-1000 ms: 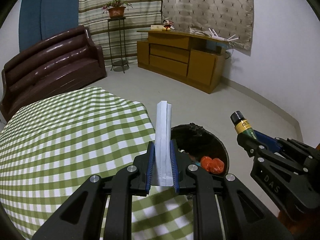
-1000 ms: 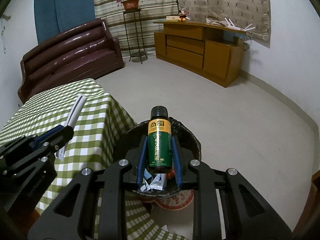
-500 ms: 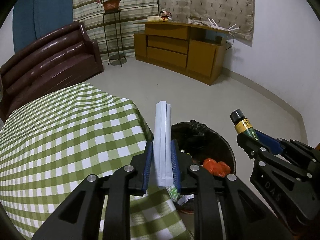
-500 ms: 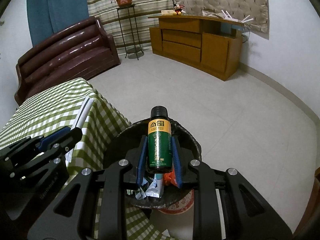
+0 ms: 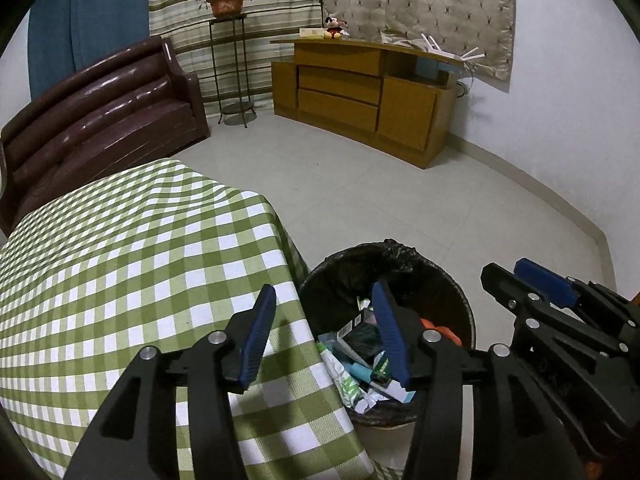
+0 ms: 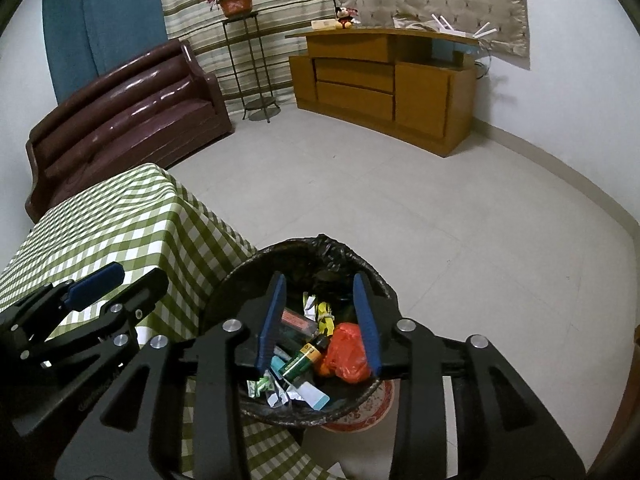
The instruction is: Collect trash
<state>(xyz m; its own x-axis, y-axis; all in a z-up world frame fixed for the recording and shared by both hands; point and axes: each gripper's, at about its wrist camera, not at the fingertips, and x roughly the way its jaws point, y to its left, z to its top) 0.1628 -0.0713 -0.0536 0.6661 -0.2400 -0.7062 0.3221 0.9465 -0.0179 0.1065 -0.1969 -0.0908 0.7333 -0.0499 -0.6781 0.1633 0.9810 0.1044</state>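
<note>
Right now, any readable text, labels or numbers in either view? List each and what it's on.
None can be read.
Green bottle in the trash bin: yellow label with print, too small to read.
Left claw body, seen from the right wrist: faint embossed lettering, blurred.
Packets in the bin: print too small.

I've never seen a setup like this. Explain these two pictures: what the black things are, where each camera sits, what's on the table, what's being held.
The black frames with blue pads are two hand-held grasping tools; a person carries one in each hand. Each picture comes from a fisheye camera on one tool, looking forward along its fingers. One picture looks out from the left tool, with the right tool's side at its edge; the other from the right tool. Both are open and hold nothing. Below them stands a bin lined with a black bag, holding a small green bottle with a yellow label, an orange bag and wrappers. The green checked tablecloth shows nothing lying on it.
</note>
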